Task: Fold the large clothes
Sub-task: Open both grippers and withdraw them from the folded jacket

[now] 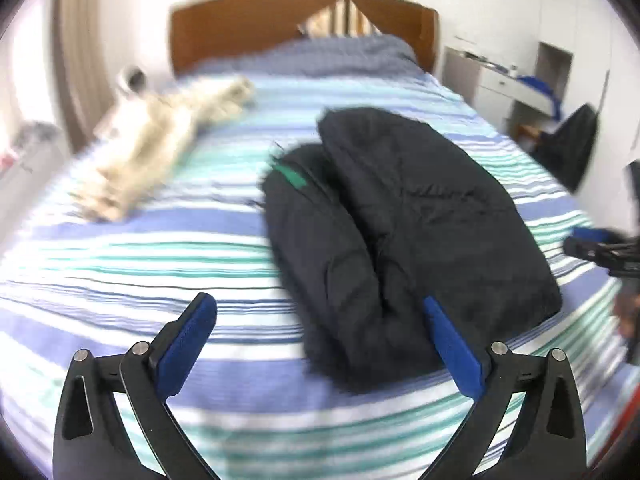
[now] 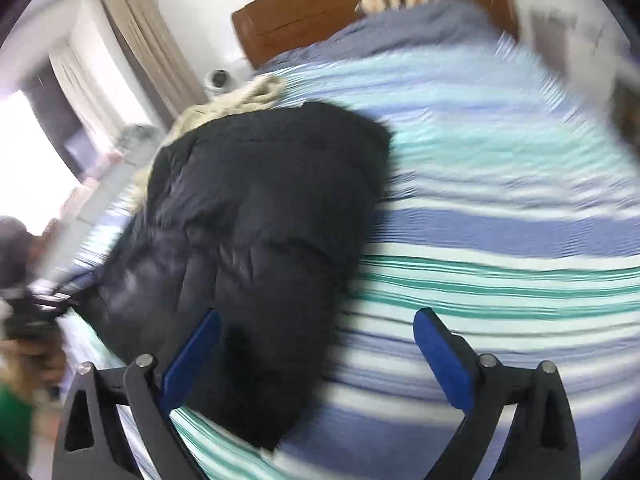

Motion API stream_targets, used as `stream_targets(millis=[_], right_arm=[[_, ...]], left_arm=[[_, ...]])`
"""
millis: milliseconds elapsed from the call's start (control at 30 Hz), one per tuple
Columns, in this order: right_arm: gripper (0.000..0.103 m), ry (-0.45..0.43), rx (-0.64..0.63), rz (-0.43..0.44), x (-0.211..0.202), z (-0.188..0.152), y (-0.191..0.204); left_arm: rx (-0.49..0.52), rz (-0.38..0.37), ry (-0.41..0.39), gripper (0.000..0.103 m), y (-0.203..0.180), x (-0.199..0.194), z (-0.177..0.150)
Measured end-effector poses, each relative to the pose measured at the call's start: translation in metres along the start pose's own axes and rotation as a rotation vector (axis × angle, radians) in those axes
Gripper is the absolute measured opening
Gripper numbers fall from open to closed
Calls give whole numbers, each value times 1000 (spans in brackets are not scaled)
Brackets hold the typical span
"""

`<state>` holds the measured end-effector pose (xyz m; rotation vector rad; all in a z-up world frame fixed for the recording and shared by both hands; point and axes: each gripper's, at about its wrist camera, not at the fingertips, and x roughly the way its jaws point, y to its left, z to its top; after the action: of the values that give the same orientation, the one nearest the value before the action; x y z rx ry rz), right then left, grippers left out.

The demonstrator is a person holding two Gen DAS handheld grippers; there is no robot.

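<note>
Both our grippers, left gripper (image 1: 320, 312) and right gripper (image 2: 316, 324), hold fingers wide apart, empty. We see the folded black jacket (image 1: 408, 216) on the striped bed (image 1: 160, 248); only the left view shows its green tag (image 1: 294, 178).

One bed (image 1: 120, 248) carries two garments: one dark jacket (image 1: 420, 216), folded, near the bed's middle, and one cream fleece (image 1: 160, 140) beyond it toward the bed's curtain side. One striped pillow (image 1: 340, 20) stands at the bed's headboard (image 1: 240, 28). Two tools show, the left tool (image 1: 320, 320) and the right tool (image 2: 316, 332), each with two blue pads. One white camera (image 2: 218, 78) sits beside the bed.
</note>
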<state>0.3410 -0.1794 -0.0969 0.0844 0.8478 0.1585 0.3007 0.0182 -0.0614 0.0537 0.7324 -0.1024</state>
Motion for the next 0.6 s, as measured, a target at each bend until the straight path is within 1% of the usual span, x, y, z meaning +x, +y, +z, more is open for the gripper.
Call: stream_targets(millis=[33, 100, 200, 233, 267, 300, 333, 433, 533, 600], right_arm=[[99, -11, -26, -67, -12, -4, 7], [99, -29, -74, -155, -33, -14, 20], [99, -58, -128, -236, -61, -27, 37], [99, -73, -140, -269, -62, -34, 30], [99, -92, -148, -301, -72, -37, 23], [99, -111, -155, -323, -82, -43, 30], [100, -118, -158, -330, -90, -47, 37], [99, -119, -153, -331, -109, -58, 44], [99, -131, -156, -341, -124, -64, 49], [99, -130, -147, -336, -132, -69, 51]], left_arm=[[-6, 19, -13, 102, 1, -9, 0], [-25, 48, -24, 102, -13, -29, -9], [-39, 120, -46, 102, -27, -50, -16], [-36, 139, -53, 102, -31, -54, -16], [-27, 161, -57, 102, -35, -59, -20], [-17, 186, -59, 102, -42, -59, -20], [-11, 201, -62, 102, -40, -52, -20], [9, 236, -67, 103, -53, -68, -32], [29, 212, -50, 103, -65, -71, -33], [23, 205, -31, 102, -70, -71, -34]])
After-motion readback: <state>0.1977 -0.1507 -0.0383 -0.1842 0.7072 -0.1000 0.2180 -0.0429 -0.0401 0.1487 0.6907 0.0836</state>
